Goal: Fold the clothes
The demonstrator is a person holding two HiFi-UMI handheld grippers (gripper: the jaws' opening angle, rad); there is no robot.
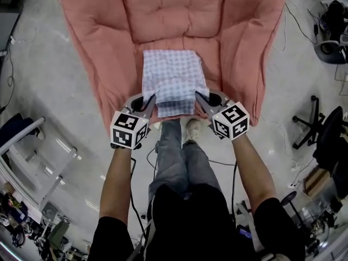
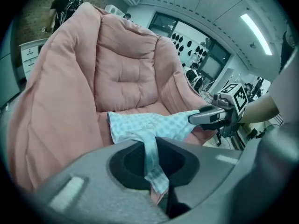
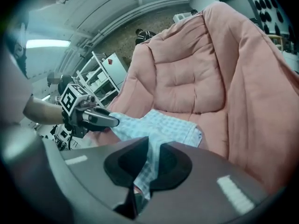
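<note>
A pale checked garment [image 1: 173, 80] lies folded on the seat of a large pink cushioned chair [image 1: 168, 15]. Its near edge hangs toward me. My left gripper [image 1: 150, 103] is shut on the garment's near left corner; a strip of checked cloth [image 2: 152, 160] runs down between its jaws. My right gripper [image 1: 200, 99] is shut on the near right corner, with cloth [image 3: 148, 164] pinched between its jaws. In the left gripper view the right gripper [image 2: 198, 117] shows at the cloth's far corner; in the right gripper view the left gripper [image 3: 110, 120] shows likewise.
The pink chair's sides [image 1: 87, 64] rise on both flanks of the garment. My legs and a shoe [image 1: 191, 129] stand just below the chair's front edge. Office chairs [image 1: 321, 135] and cables lie on the grey floor to the right, a rack [image 1: 38, 162] to the left.
</note>
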